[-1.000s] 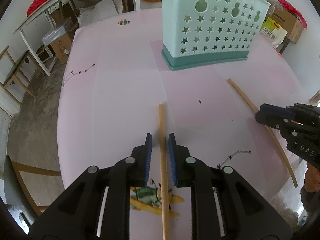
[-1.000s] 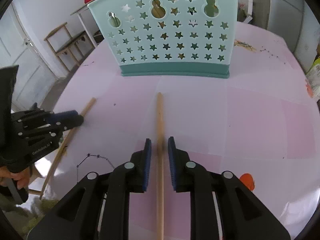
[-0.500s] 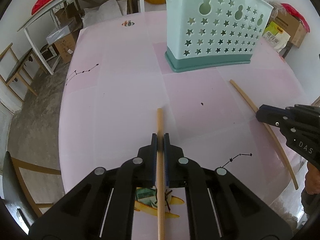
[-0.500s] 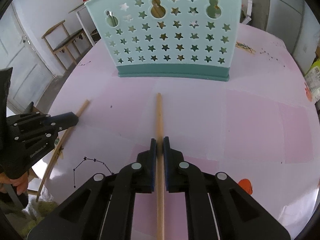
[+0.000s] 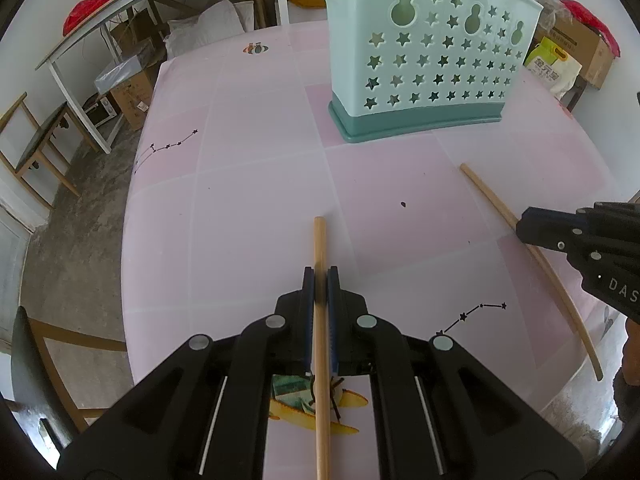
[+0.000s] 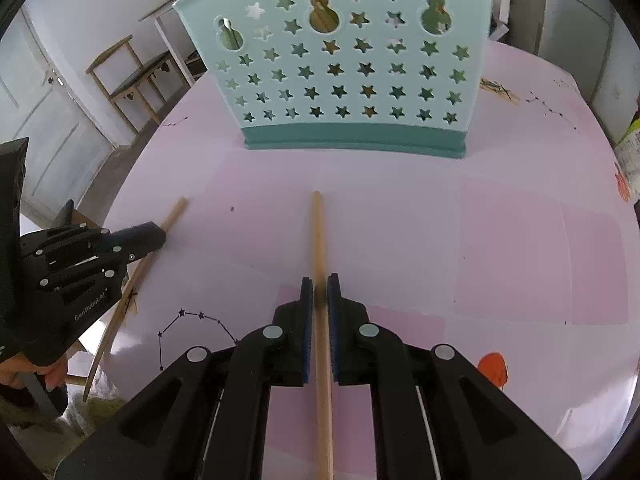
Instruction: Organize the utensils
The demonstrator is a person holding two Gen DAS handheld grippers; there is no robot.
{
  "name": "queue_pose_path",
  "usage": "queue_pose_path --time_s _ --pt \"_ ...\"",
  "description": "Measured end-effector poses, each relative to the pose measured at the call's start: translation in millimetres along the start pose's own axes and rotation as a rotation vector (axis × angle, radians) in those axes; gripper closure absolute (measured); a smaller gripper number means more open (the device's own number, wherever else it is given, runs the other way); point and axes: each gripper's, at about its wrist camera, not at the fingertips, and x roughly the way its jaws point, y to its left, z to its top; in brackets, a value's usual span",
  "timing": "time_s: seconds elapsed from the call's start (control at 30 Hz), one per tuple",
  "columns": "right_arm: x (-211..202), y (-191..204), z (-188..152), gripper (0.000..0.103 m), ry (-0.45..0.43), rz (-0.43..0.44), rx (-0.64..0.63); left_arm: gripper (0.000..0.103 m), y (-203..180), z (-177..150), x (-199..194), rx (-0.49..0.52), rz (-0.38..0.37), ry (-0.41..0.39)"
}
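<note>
While apparently clamped, each hand-held gripper (image 5: 320,280) (image 6: 320,288) pinches its own chopstick (image 5: 320,248) (image 6: 318,236).

"DAS" on right gripper (image 5: 524,228); "GenRobot.AI" on left gripper (image 6: 158,236)

Mint caddy (image 6: 340,60) w/ star cutouts, teal base; pink tablecloth (image 6: 500,240).
</note>
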Motion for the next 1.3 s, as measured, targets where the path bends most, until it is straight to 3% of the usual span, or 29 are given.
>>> queue_pose_path --time_s 0.47,0.83,1.3 --pt "7 10 3 0.096 0.006 -0.051 -0.054 0.098 -2 -1 -2 0.014 0.006 0.003" --pt "6 -5 8 0.095 0.033 0.020 0.009 0.098 -7 -5 -5 0.026 0.010 0.008" --pt "8 -4 11 0.095 0.029 0.013 -0.001 0.098 -12 -8 -10 0.037 0.018 0.013"
